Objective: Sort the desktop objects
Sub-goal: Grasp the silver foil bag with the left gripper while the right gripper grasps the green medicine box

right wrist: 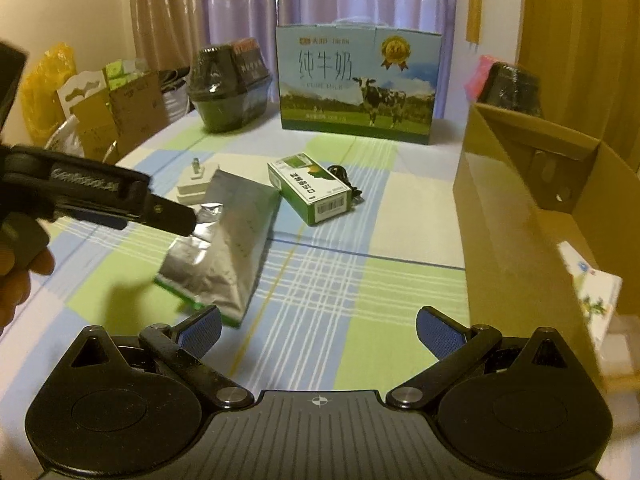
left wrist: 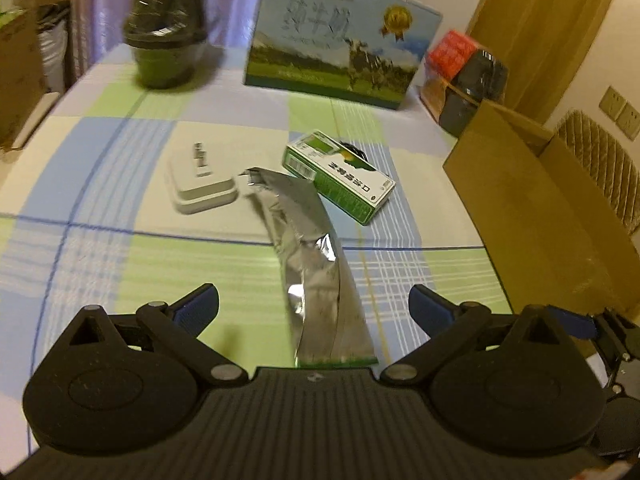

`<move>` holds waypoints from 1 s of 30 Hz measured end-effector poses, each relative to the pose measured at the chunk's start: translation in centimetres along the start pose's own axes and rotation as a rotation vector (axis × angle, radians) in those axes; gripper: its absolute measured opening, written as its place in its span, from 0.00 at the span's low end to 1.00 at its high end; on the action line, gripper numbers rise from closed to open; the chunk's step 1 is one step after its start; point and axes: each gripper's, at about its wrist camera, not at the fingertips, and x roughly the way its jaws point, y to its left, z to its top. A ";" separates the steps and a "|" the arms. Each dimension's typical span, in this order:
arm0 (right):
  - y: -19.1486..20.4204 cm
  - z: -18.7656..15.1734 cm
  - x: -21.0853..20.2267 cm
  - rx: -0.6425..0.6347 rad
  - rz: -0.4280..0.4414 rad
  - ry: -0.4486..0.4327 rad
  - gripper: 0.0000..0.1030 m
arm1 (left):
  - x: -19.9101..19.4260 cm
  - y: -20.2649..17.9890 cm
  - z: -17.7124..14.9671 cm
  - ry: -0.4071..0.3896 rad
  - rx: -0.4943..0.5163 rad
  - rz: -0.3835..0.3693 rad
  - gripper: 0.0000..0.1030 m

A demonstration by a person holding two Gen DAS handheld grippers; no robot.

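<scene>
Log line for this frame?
left tool open around foil pouch, ungripped | right tool open, empty | green box on table

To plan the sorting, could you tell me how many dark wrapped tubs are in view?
2: left tub beside the milk carton, right tub behind the cardboard box; others may be hidden.

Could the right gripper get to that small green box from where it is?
Probably yes. The right gripper is open, and only bare tablecloth lies between it and the green box; the foil pouch sits off to the left.
</scene>
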 end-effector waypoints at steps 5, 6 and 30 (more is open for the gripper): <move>-0.4 1.1 2.8 -0.040 0.002 0.012 0.98 | 4.0 0.5 2.0 0.091 -0.006 -0.020 0.90; -0.4 1.2 3.2 -0.048 0.002 0.015 0.98 | 4.7 0.6 2.2 0.111 -0.004 -0.022 0.90; -0.2 7.9 12.0 -0.202 0.001 0.077 0.98 | 8.6 3.0 5.5 0.168 0.068 0.004 0.38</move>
